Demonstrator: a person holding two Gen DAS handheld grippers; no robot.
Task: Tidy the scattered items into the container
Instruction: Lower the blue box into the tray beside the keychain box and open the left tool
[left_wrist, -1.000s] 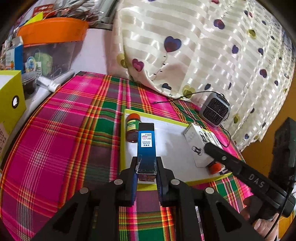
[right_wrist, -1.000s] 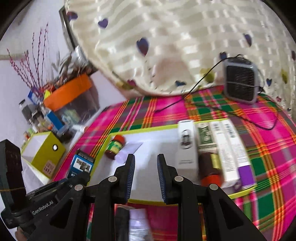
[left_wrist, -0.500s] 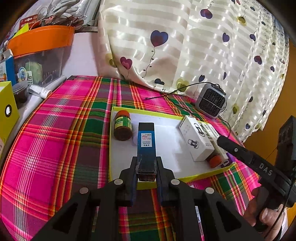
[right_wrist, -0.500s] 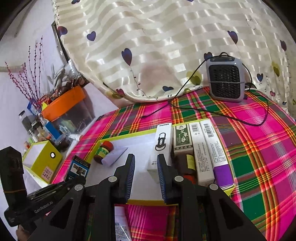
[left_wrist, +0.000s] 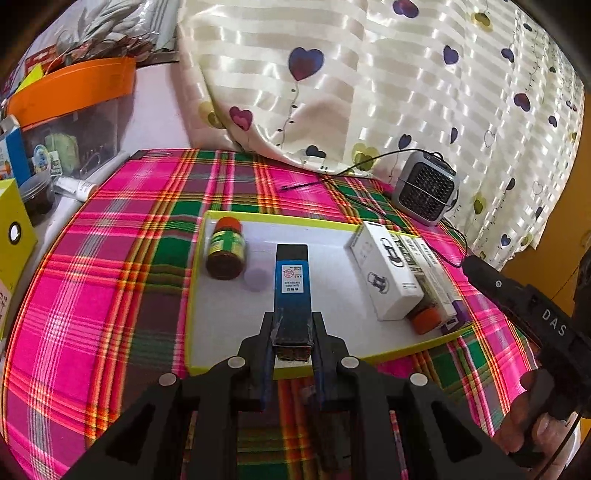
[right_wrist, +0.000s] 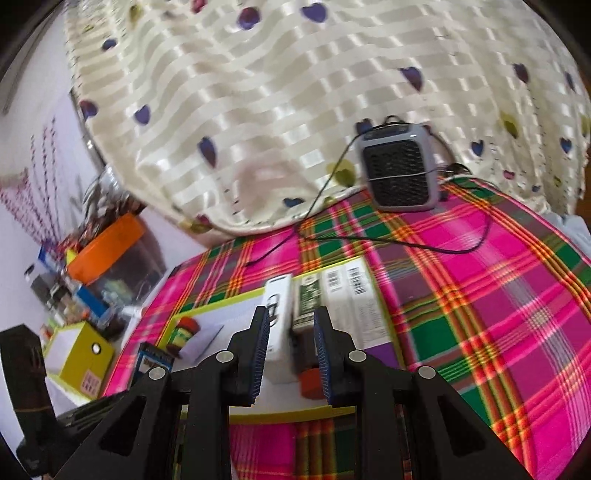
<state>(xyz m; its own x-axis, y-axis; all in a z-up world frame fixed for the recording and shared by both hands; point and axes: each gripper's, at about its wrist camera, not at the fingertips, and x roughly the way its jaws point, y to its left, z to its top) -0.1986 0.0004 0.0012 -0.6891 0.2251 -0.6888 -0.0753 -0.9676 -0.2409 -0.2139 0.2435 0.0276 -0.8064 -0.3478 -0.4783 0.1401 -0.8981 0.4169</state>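
Here the left tongs (left_wrist: 291, 332), angled downward, clamp the blue box (left_wrist: 291, 291) over the tray (left_wrist: 332, 295).

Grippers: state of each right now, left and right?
Left gripper: shut on the blue box, over the tray.
Right gripper: jaws slightly apart, nothing gripped between them.

Blue carton (left_wrist: 291, 291) is clamped lengthwise over shallow yellow-rimmed white tray (left_wrist: 332, 360). In tray: jar with red lid (left_wrist: 224, 248) lying at left, white box (left_wrist: 386, 275) and slim cartons (left_wrist: 432, 273) packed at right.
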